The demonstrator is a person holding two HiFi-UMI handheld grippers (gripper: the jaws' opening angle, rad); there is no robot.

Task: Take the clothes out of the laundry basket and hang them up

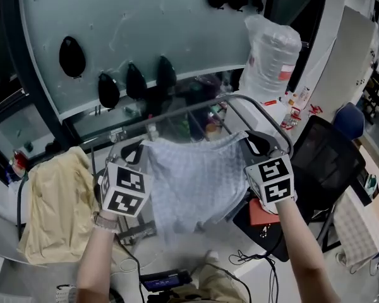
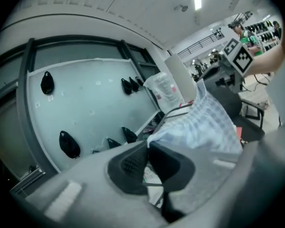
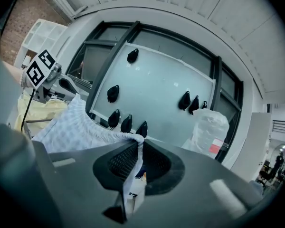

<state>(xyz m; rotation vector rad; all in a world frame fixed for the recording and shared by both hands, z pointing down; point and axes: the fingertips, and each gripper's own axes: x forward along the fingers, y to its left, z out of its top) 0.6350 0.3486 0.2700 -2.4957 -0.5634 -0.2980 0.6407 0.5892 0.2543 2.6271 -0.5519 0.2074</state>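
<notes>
- Over by the curved metal rail (image 1: 196, 106), what is each gripper doing?
- Both are clamped on one pale checked garment (image 1: 192, 182). The left gripper (image 1: 136, 151) has its fingers closed on one top corner. The right gripper (image 1: 258, 142) has its fingers closed on the other corner, with a strip of cloth and a small label hanging down between them. The cloth is stretched flat between the two and hangs free below.
- And where is it relative to the rail?
- On the near side, with the top edge close to the bar. I can't tell whether cloth touches metal.
- So the hanging step is in hand. How should it be done well?
- I'd lift both corners together and level, so the top edge clears the rail. Then carry it across and lower until about as much hangs on either side. Hold the edge taut so the middle doesn't bunch. The right corner sits near the rail's bend, so I'd land the garment a little further left, on the straighter part.
- When should the fingers let go?
- Only once the rail carries the weight, I'd say. Otherwise the garment may slide off. The cream garment (image 1: 54, 201) lying to the left is well apart and shouldn't get in the way.
</notes>
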